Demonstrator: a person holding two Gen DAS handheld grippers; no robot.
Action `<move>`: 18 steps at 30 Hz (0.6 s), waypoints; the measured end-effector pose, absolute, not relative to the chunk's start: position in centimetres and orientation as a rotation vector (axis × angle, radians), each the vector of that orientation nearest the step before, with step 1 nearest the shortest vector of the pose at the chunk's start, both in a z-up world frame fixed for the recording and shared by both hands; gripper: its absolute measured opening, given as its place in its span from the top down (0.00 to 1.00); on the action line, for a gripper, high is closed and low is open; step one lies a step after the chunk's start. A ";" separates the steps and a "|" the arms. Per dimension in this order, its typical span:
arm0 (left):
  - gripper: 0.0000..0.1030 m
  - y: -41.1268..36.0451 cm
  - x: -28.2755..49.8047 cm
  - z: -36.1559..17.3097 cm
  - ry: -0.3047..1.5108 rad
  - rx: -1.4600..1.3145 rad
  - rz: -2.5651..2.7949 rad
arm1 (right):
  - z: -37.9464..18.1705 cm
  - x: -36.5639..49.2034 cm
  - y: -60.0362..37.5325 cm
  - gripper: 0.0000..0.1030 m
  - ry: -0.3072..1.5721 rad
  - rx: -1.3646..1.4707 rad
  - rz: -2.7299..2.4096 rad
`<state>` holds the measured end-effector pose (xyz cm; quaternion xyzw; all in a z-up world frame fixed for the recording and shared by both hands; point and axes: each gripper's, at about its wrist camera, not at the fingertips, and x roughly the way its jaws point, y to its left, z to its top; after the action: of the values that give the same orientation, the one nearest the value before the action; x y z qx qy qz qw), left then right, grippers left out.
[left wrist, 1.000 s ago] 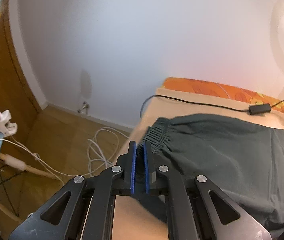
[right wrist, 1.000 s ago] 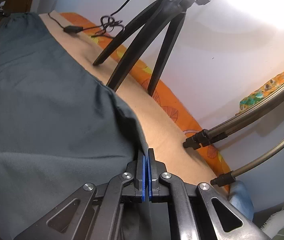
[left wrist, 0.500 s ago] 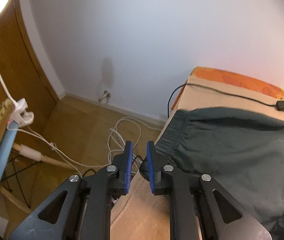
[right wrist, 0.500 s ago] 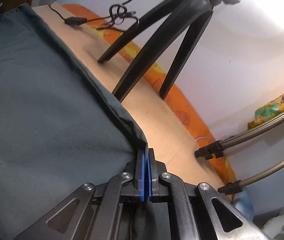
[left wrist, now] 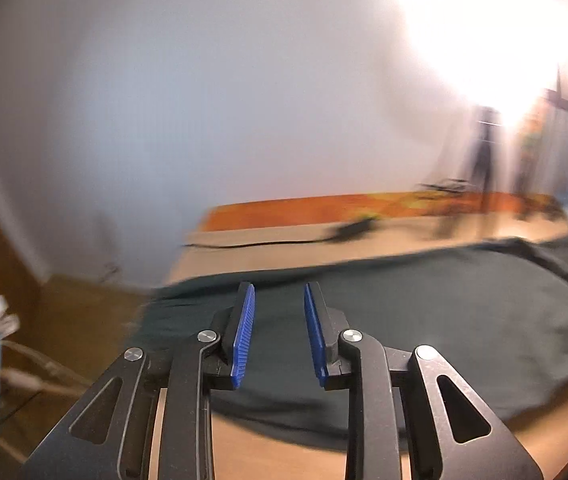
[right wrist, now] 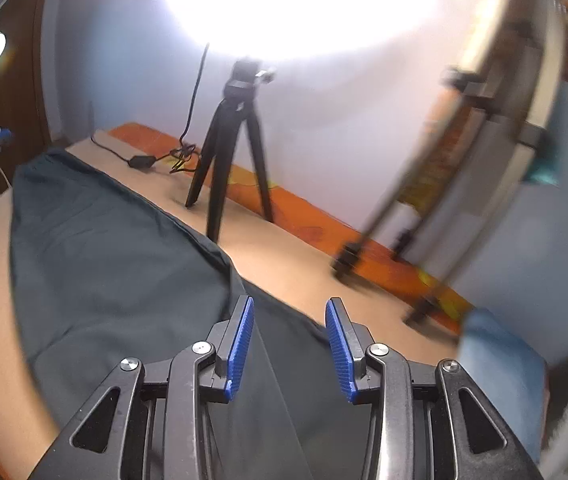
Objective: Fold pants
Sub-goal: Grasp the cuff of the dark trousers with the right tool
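Note:
The dark grey-green pants [left wrist: 424, 312] lie spread flat on the tan table [left wrist: 268, 444]. They also show in the right wrist view [right wrist: 116, 264], reaching from the far left corner toward the camera. My left gripper [left wrist: 278, 334] is open and empty, held just above the pants near their waistband end. My right gripper [right wrist: 289, 340] is open and empty, held above the pants' edge on the right side. Both views are motion-blurred.
A black tripod [right wrist: 232, 148] stands on the table behind the pants, with a black cable and adapter [right wrist: 140, 161] beside it. An orange patterned strip [left wrist: 324, 210] runs along the wall. More stand legs [right wrist: 424, 216] rise at the right. Wooden floor and white cables [left wrist: 24, 376] lie left.
Both grippers have opened and let go of the pants. Both have lifted and pulled back, and the left view has swung right across the table.

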<state>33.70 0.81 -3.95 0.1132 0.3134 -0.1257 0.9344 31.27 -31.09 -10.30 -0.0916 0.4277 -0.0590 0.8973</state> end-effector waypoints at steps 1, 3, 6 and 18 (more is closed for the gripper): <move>0.77 -0.9 32.8 -4.0 0.640 0.241 -0.300 | -9.7 29.6 -31.6 0.63 0.883 -0.184 -0.121; 0.77 -3.6 31.5 -4.5 0.656 0.249 -0.384 | -8.9 26.6 -32.4 0.63 0.890 -0.187 -0.124; 0.77 -7.5 29.8 -5.7 0.705 0.261 -0.496 | -8.7 22.1 -33.5 0.63 0.928 -0.226 -0.130; 0.77 -18.5 24.8 -10.5 0.872 0.376 -0.694 | -13.3 9.2 -34.7 0.52 1.143 -0.228 0.001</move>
<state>24.82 -18.46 -10.47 0.1774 0.4112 -0.3275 0.8320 9.18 -34.74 -13.28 -0.1077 0.5397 0.0006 0.8350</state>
